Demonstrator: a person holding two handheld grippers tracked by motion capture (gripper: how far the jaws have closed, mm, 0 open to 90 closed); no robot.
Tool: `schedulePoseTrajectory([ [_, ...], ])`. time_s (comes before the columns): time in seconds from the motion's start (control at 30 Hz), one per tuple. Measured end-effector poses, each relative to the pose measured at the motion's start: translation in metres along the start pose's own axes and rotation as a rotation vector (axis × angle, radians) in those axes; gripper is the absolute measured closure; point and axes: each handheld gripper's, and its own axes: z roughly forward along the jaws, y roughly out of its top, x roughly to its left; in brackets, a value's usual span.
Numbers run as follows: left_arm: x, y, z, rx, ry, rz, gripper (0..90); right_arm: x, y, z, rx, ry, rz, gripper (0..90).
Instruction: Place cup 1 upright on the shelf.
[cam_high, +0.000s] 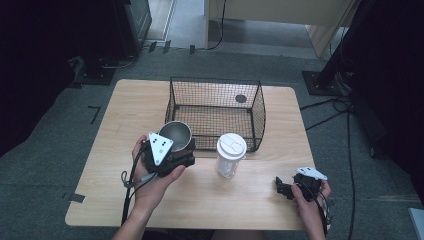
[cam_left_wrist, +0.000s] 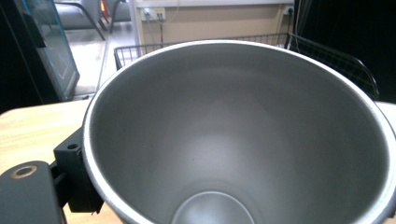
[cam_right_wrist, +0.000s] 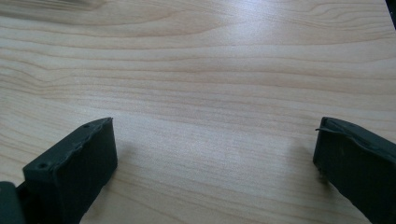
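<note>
The left gripper (cam_high: 167, 152) holds a steel cup (cam_high: 176, 135) — the jaws are clamped on its wall, and in the left gripper view one black jaw presses on the outside of the rim at the lower left. The cup (cam_left_wrist: 243, 135) is upright and open on top; its inside is bare brushed metal. It is right in front of the left gripper's fingers, at the near left corner of a black wire basket (cam_high: 216, 112).

The right gripper (cam_high: 295, 187) is low over the table (cam_high: 240, 200), near the right front edge. Its fingers (cam_right_wrist: 74, 168) are wide apart, and between them there is only pale wood with a soft grain.

A clear cup with a white lid (cam_high: 230, 155) stands between the two grippers, just in front of the basket.

The table is light wood with rounded corners. Around it the floor is grey carpet (cam_high: 65, 130) with some black tape marks — cables lie on it at the right side, and dark stands are behind.
</note>
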Motion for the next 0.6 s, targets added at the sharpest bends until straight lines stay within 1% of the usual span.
schedulePoseTrajectory([
  [0.17, 0.0, 0.007, 0.006, -0.007, 0.002, 0.004, 8.1, 0.0, 0.0, 0.0, 0.0, 0.0, 0.0, 0.0],
  [0.3, -0.002, 0.01, 0.011, -0.009, 0.004, 0.007, 8.1, 0.0, 0.0, 0.0, 0.0, 0.0, 0.0, 0.0],
  [0.4, -0.004, 0.01, 0.015, -0.01, 0.018, 0.035, 8.1, 0.0, 0.0, 0.0, 0.0, 0.001, 0.001, 0.0],
  [0.5, -0.005, 0.011, 0.019, -0.007, 0.008, 0.018, 8.0, 0.0, 0.0, 0.0, 0.0, 0.001, 0.001, 0.0],
  [0.6, -0.004, 0.012, 0.023, -0.001, 0.011, 0.016, 8.1, 0.0, 0.0, 0.0, 0.0, 0.001, 0.002, 0.0],
])
